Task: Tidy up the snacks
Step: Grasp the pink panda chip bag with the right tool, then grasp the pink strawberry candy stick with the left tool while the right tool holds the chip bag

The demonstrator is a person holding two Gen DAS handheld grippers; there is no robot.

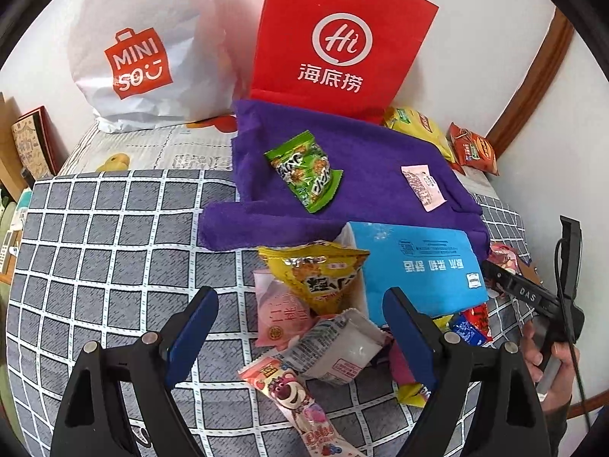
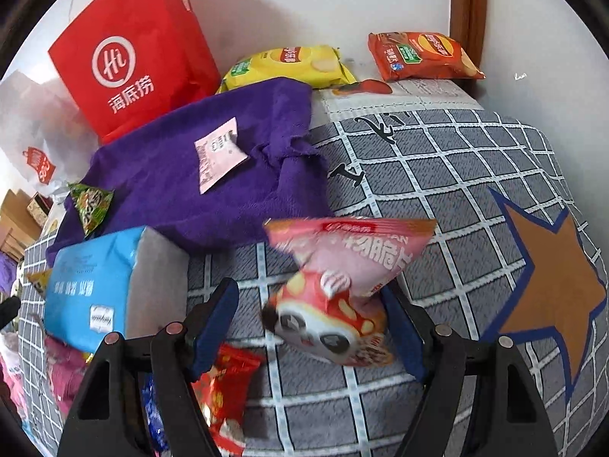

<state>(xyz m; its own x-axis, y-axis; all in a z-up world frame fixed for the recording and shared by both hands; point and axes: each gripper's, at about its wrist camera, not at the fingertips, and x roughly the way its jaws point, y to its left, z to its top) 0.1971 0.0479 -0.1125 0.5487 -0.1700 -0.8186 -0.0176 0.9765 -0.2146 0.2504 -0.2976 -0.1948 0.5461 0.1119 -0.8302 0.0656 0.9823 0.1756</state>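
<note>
In the left wrist view your left hand-held gripper (image 1: 300, 323) hangs spread wide over a heap of snacks on the checked bed cover (image 1: 114, 228), its blue pads clear of everything; nothing is pinched, and the jaws straddle the yellow packet (image 1: 316, 274), the pale pink packet (image 1: 281, 316) and the white sachet (image 1: 342, 346), which suggests you are lining up on that heap rather than taking any one piece yet; the strawberry-bear stick (image 1: 293, 396) lies nearest the camera, partly under the sachet; beyond the heap the blue tissue pack (image 1: 418, 266) rests against the purple towel (image 1: 361, 160), and the towel carries only the green candy packet (image 1: 304, 171) and a small pink sachet (image 1: 422, 186), so it reads as the sorting ground; the red bag (image 1: 338, 38) and the white bag (image 1: 141, 45) stand behind against the wall; in the right wrist view your right hand-held gripper (image 2: 312, 323) also stands spread, with the pink panda crisp packet (image 2: 342, 293) lying between the pads, close to the right one; whether that pad touches it I cannot tell, and the far pad stands clearly apart, so it is not gripped; a red packet (image 2: 224, 384) sits under the left finger; the yellow chip bag (image 2: 293, 64) and orange chip bag (image 2: 418, 57) lie together at the wall, likely grouped by kind.
</note>
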